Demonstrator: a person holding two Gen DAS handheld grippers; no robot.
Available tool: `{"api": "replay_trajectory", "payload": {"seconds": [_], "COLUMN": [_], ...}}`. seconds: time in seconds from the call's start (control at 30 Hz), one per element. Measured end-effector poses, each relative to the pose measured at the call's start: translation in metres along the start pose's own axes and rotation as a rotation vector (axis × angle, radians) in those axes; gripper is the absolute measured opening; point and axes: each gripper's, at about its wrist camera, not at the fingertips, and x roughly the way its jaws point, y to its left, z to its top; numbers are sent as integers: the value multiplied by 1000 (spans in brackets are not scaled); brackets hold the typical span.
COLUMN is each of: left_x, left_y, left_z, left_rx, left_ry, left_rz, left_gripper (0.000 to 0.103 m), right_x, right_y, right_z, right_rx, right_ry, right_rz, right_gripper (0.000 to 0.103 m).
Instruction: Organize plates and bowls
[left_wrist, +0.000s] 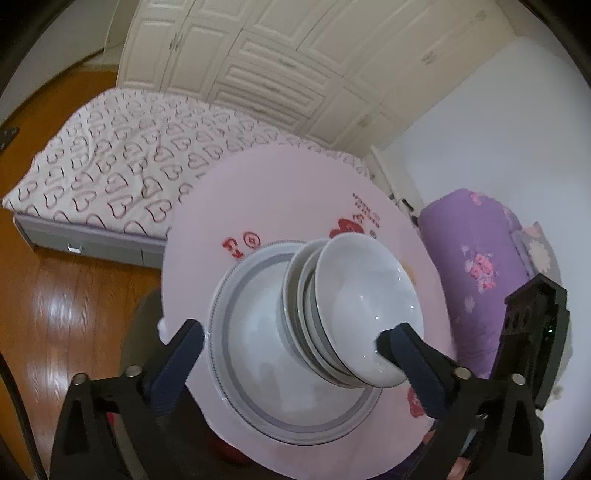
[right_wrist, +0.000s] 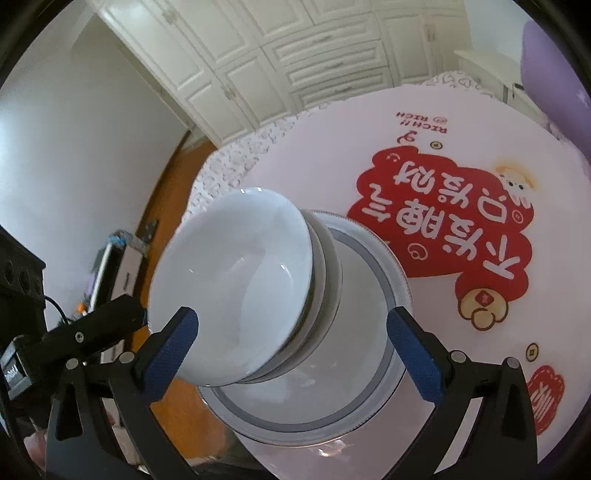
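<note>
A stack of white bowls (left_wrist: 354, 310) stands in the middle of a white plate with a grey rim band (left_wrist: 236, 291) on a round pink table (left_wrist: 280, 195). My left gripper (left_wrist: 291, 339) is open, its fingers spread to either side of the stack, the right fingertip (left_wrist: 397, 341) at the top bowl's rim. In the right wrist view the bowl stack (right_wrist: 236, 284) and the plate (right_wrist: 369, 280) sit between my open right gripper (right_wrist: 291, 332); its left fingertip (right_wrist: 181, 332) is by the top bowl's wall. Neither holds anything.
The table carries a red printed graphic (right_wrist: 443, 214). A bed with a heart-print cover (left_wrist: 122, 162) lies beyond it, white wardrobes (left_wrist: 258, 55) behind. A purple rolled quilt (left_wrist: 476, 269) stands at right. Wooden floor (left_wrist: 55, 295) at left.
</note>
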Motion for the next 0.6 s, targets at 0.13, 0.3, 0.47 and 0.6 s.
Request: {"api": "replay_trajectory", "payload": {"seconds": [0.13, 0.3, 0.47, 0.6], "left_x": [-14, -38, -66, -90], "left_y": [-2, -12, -33, -51], "left_z": [-4, -18, -38, -64], "left_rx": [54, 130, 227, 307], "left_ry": [-63, -184, -323, -421], "left_rz": [64, 154, 224, 270], "left_gripper": [102, 102, 102, 102], "right_x": [-12, -29, -62, -94], "right_y": [0, -1, 5, 11], "right_z": [0, -4, -14, -28], "right_rx": [19, 34, 21, 14], "right_ry": [-48, -100, -199, -295], "right_rz": [4, -4, -12, -30], "right_gripper": [103, 103, 103, 103]}}
